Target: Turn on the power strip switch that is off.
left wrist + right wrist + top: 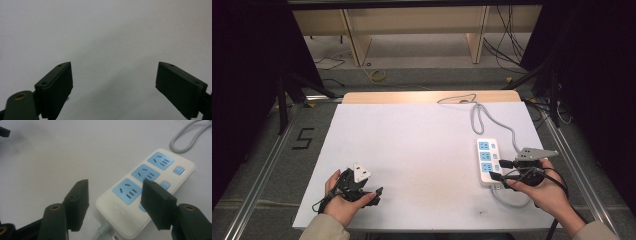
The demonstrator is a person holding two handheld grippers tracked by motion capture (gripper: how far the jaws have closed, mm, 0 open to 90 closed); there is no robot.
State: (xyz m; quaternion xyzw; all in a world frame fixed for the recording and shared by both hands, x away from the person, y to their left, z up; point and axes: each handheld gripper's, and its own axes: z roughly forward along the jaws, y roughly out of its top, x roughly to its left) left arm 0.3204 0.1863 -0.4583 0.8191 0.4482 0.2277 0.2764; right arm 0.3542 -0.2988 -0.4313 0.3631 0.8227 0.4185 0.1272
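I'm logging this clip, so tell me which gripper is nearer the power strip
Right. The right gripper sits beside the power strip, its open jaws at the strip's near, cable end. The left gripper is far across the white tabletop, open over bare surface.

Two handheld grippers, black throughout. Left gripper (379,190): white three-cornered plate on top, thin black cable looping off near the wrist. Right gripper (501,170): grey three-cornered plate above, black cables trailing toward the near right corner. Jaws flat, rectangular, matte black, each with two small screw holes along the edge; brass-ringed screws at the jaw bases. Beige sleeves at both wrists, hands bare.
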